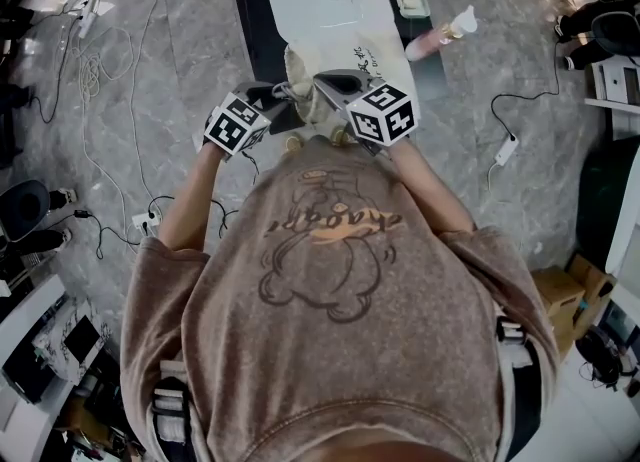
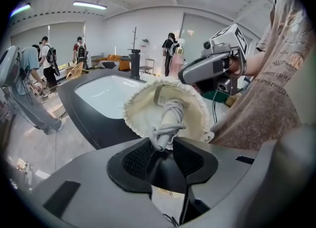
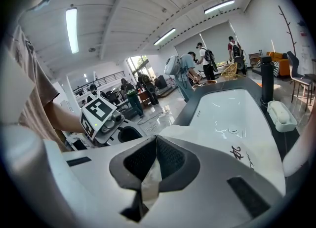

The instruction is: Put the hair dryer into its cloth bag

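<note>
Both grippers are up at the cloth bag point(image 1: 345, 58) mouth. My left gripper point(image 2: 165, 144) has its jaws narrow, pinching the grey coiled cord point(image 2: 167, 132) of the hair dryer point(image 2: 173, 118) right at the tips. The dryer sits just ahead of them, inside the frilled bag opening. My right gripper point(image 3: 155, 142) is clamped tight on a fold of the bag's edge. The rest of the bag hangs to its right. White tub point(image 2: 106, 96) is beyond the bag.
</note>
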`<state>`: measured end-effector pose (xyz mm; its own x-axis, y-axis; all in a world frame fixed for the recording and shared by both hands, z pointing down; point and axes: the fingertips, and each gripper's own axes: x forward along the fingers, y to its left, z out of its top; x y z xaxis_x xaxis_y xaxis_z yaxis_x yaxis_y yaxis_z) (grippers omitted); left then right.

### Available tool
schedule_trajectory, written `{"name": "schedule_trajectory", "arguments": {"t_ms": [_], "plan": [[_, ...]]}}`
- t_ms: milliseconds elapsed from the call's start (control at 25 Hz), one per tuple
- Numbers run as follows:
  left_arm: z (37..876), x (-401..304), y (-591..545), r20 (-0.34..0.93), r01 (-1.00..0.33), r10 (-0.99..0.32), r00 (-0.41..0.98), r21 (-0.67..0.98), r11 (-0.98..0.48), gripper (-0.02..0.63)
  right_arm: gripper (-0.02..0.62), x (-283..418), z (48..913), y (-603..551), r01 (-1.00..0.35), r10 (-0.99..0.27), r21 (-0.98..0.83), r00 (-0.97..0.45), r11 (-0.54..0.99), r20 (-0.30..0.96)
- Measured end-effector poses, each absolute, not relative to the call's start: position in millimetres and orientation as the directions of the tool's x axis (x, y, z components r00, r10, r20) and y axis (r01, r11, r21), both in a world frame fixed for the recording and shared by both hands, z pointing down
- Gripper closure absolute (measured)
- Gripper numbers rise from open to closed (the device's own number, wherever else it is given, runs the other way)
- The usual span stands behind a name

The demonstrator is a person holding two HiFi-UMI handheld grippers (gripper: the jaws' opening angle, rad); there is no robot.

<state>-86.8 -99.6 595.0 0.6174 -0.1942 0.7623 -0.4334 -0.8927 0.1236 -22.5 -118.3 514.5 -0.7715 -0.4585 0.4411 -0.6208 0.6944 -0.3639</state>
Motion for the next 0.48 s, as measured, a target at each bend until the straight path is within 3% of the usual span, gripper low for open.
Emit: {"name": "schedule_trajectory", "arguments": {"t_ms": [480], "plan": [[591.3, -49.8, -104.8, 0.734, -0.405, -0.180, 0.654, 0.140, -0.903, 0.456, 0.588, -25.1, 512.0, -117.0, -0.612, -0.449, -0.375, -0.779, 0.696, 0.438]]}}
